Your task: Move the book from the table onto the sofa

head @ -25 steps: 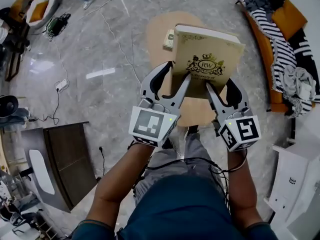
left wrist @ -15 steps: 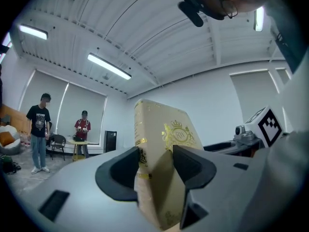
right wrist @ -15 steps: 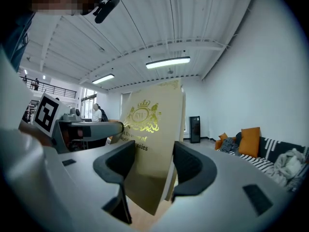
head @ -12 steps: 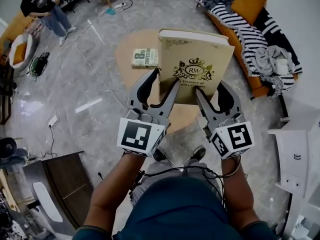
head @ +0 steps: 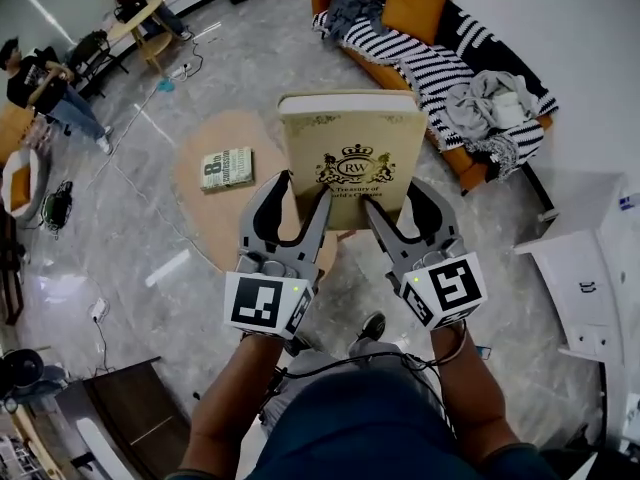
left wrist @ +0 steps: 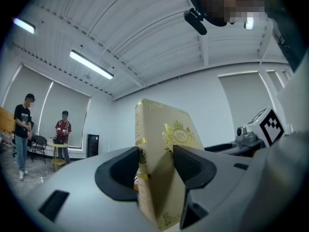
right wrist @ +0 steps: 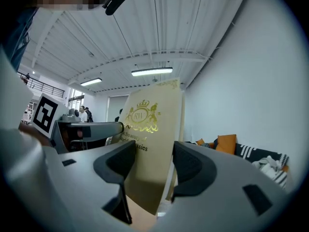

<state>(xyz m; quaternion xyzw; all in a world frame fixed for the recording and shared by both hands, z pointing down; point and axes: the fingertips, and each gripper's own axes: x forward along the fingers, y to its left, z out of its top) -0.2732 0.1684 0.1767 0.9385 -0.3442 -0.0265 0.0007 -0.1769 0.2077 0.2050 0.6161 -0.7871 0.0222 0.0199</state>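
A thick cream book point(head: 350, 158) with a gold crest hangs in the air in front of me, cover up, held by both grippers. My left gripper point(head: 300, 190) is shut on its lower left corner at the spine; its jaws have just been opening slightly, with the book still between them. My right gripper point(head: 398, 198) is shut on the lower right corner. In the left gripper view the book point(left wrist: 159, 149) stands between the pads, and likewise the book point(right wrist: 149, 129) in the right gripper view. The orange sofa point(head: 420, 8) lies ahead to the right.
A striped blanket point(head: 420, 63) and a heap of clothes point(head: 490, 108) cover much of the sofa. The round wooden table point(head: 200, 208) with a second book point(head: 227, 167) is at the left below. A white cabinet point(head: 590, 258) stands at the right. People point(head: 45, 83) stand far left.
Both grippers have carried the book up and off the table. The view has swung: the table has slid to the left, and the sofa now lies ahead.
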